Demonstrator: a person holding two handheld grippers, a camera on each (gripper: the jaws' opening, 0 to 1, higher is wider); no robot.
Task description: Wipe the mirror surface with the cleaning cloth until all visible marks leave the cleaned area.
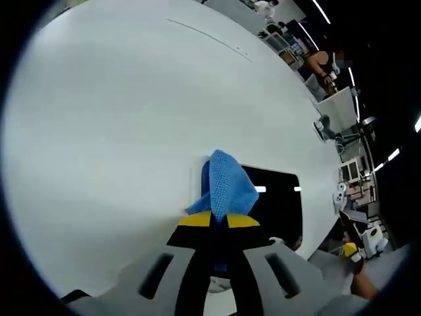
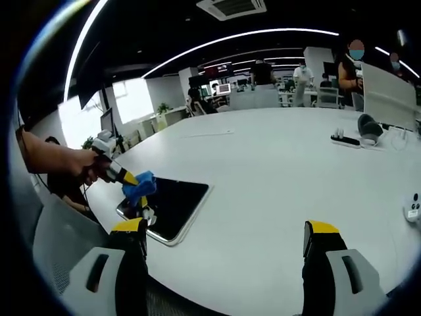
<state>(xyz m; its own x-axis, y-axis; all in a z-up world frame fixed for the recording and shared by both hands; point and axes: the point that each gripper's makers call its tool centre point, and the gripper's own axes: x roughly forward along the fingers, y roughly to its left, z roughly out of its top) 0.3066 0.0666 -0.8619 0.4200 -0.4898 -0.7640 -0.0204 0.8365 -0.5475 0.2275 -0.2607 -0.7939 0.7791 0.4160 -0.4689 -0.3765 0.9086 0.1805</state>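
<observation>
A blue cleaning cloth (image 1: 226, 184) is pinched in my left gripper (image 1: 219, 220), whose yellow-tipped jaws are shut on it. The cloth hangs over the left end of a dark rectangular mirror (image 1: 279, 197) lying flat on the white table (image 1: 118, 131). In the right gripper view the mirror (image 2: 172, 205) lies at the table's near left, with the left gripper (image 2: 125, 178) holding the blue cloth (image 2: 140, 186) over its left edge, held by a person's hand (image 2: 79, 164). My right gripper (image 2: 227, 238) stands open above the table, nothing between its jaws.
A black power strip (image 2: 345, 139) and a grey headset (image 2: 370, 125) lie at the table's far right. A white panel (image 2: 388, 92) stands behind them. People stand at desks in the background. A grey chair back (image 2: 59, 250) is near the table's left edge.
</observation>
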